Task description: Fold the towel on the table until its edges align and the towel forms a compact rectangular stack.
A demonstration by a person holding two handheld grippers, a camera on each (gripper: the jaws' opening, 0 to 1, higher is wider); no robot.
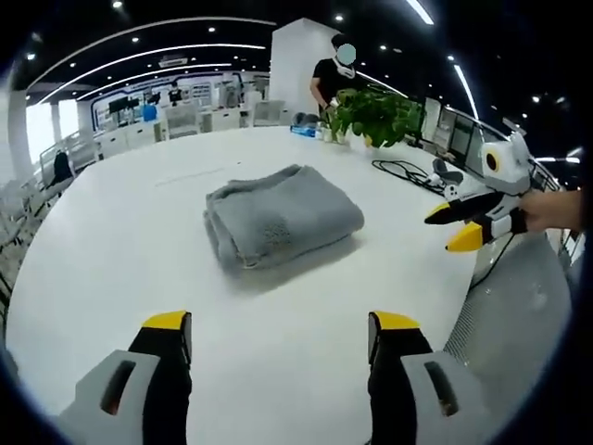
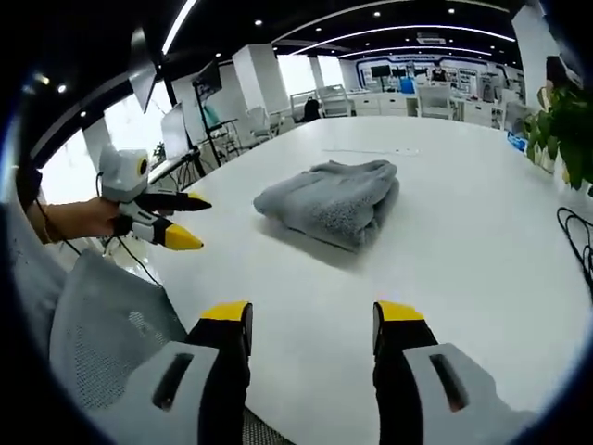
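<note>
There, the folded towel [image 1: 283,218] lies flat on the table [image 1: 120,250].

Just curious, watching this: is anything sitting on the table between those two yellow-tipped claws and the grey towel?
Nothing visible. Bare white table lies between the open left gripper, open right gripper and towel.
</note>
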